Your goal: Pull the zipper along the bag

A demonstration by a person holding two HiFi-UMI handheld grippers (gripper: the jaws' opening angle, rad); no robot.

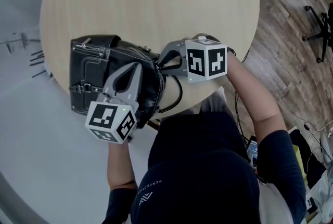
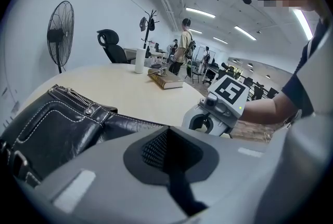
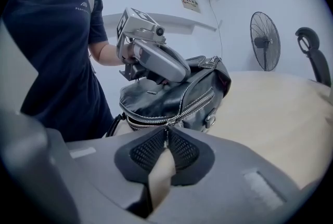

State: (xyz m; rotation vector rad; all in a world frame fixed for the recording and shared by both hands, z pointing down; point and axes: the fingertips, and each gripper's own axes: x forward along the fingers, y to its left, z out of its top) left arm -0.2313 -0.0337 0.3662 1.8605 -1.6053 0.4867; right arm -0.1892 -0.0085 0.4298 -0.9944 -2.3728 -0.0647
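Step in hand looks like the start of the pull: keep R gripper [image 3: 165, 133] drawing in line w/ the zipper [image 3: 196, 103] teeth, steady & low, no sideways yank, while L gripper [image 2: 167, 132] braces the bag [image 3: 166, 90] so it won't slide or bunch. R jaws are nearly together, pads nipped on the zipper pull [image 3: 166, 124] at the bag's near end. L jaws are fully together on the bag's top, can't tell if leather's pinched btwn; bag lies on the desk [image 1: 156, 4], near the edge by the person.
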